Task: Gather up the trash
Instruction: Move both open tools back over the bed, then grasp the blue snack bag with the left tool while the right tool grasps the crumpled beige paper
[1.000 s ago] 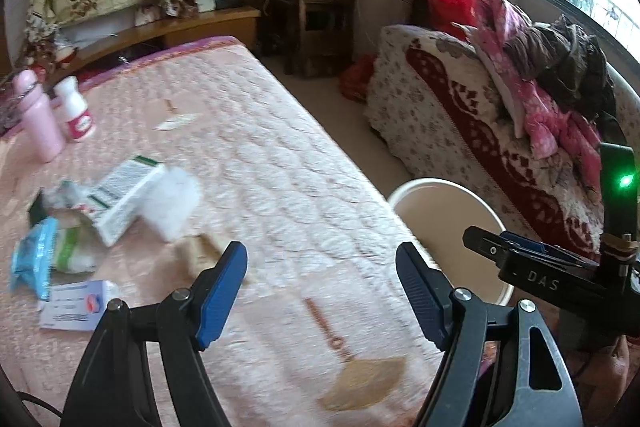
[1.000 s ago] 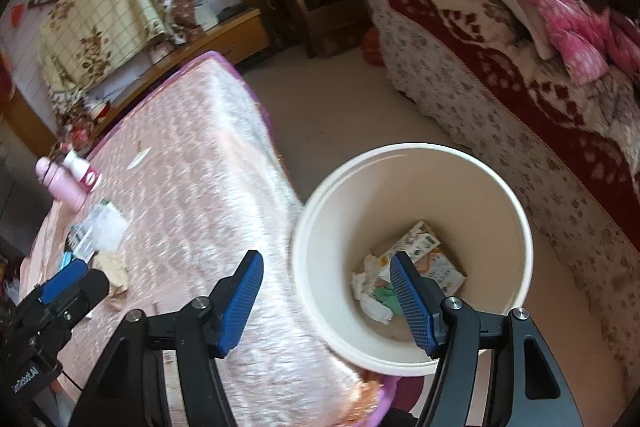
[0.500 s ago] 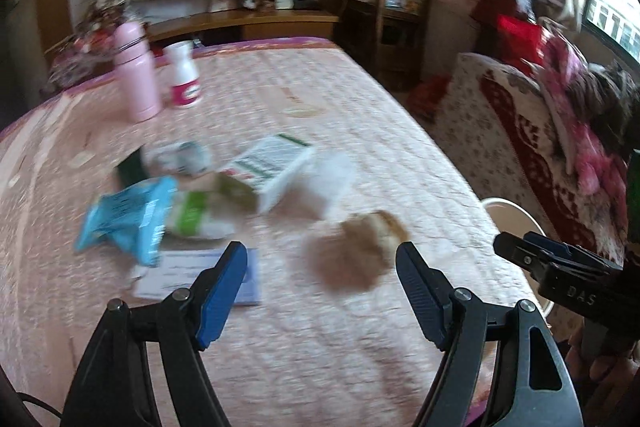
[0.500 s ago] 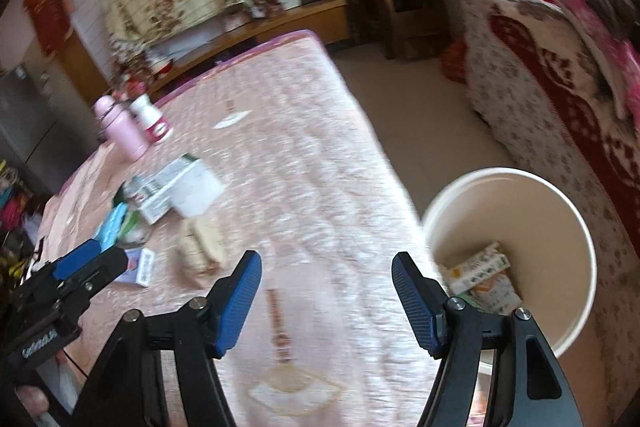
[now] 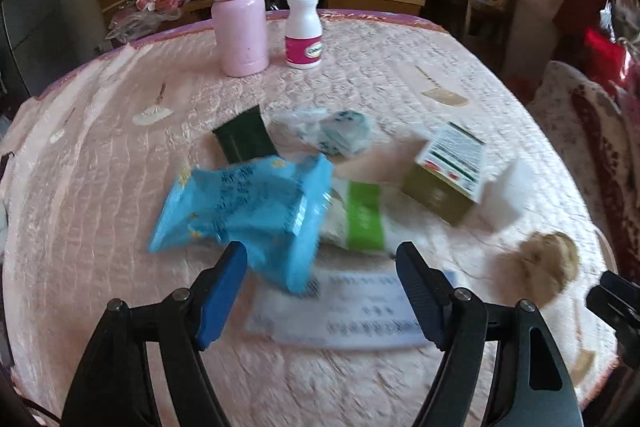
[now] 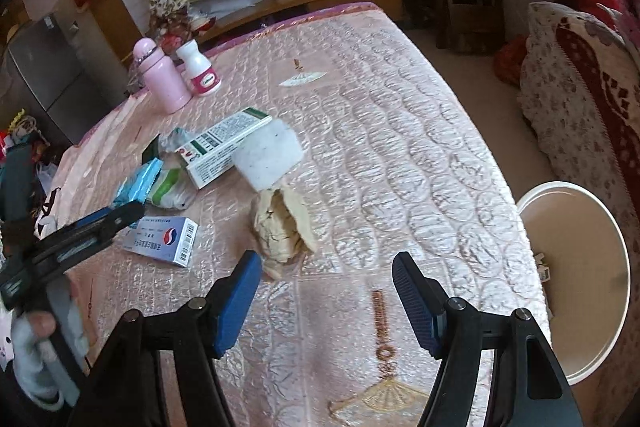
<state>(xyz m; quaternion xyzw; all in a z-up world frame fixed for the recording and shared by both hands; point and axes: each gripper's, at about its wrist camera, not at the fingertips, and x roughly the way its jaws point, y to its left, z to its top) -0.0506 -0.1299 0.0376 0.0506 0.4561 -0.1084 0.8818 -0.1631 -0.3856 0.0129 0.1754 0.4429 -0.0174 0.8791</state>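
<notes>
A: Starting nearest you: your left gripper (image 5: 320,267) is spread wide with nothing between its pads, poised over the flat white-and-blue box (image 5: 340,303) and the blue wrapper (image 5: 244,207) that overlaps it. Your right gripper (image 6: 326,277) is likewise released and empty, hanging above the quilted cover (image 6: 400,147) just short of the crumpled tan paper (image 6: 282,223).

B: And a little farther in?

A: You have a cluster lying close together: the green-banded packet (image 5: 364,215), the green-and-white carton (image 5: 448,167) resting against a white foam block (image 6: 268,153), a crumpled clear wrapper (image 5: 324,133) and a dark green sachet (image 5: 244,141).

B: At the far edge?

A: You can see a pink flask (image 5: 240,19) and a white pill bottle (image 5: 304,27) standing upright; I'd judge those keepers, not rubbish.

B: How far along am I?

A: Off the bed's right side, on the floor, sits your white bin (image 6: 576,283). A scrap of packaging shows just inside its rim, so I'd say some has gone in, but most of the litter is yet to be collected. The tan paper or the blue wrapper looks like your easiest next grab.
</notes>
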